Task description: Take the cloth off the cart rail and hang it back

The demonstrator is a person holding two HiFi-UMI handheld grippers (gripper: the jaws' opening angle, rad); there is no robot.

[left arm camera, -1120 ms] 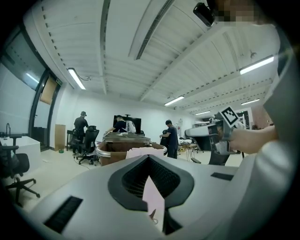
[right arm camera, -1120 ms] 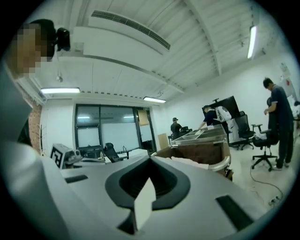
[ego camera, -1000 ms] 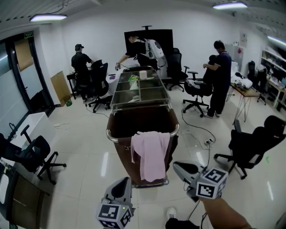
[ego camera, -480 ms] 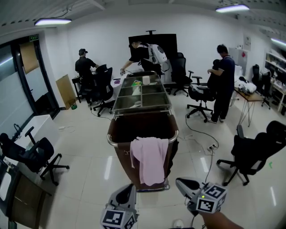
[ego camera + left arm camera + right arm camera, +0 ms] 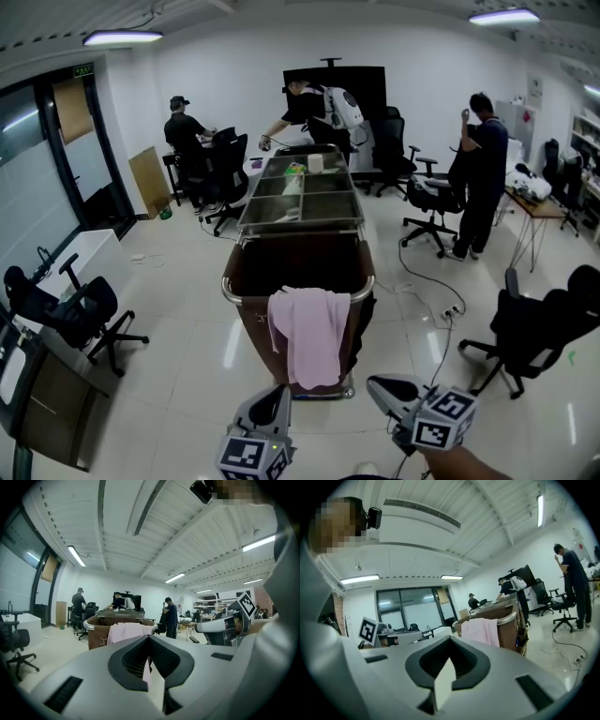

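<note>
Lower in view now, right claw (image 5: 377,383) closed, empty; left claw (image 5: 277,389) seemingly closed too; cloth (image 5: 309,337) stays on cart rail (image 5: 226,284).

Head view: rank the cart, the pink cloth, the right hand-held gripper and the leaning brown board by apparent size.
1. Cart.
2. Pink cloth and right hand-held gripper: about alike; the gripper sits nearest the camera, so unranked.
3. Brown board, far back.
</note>
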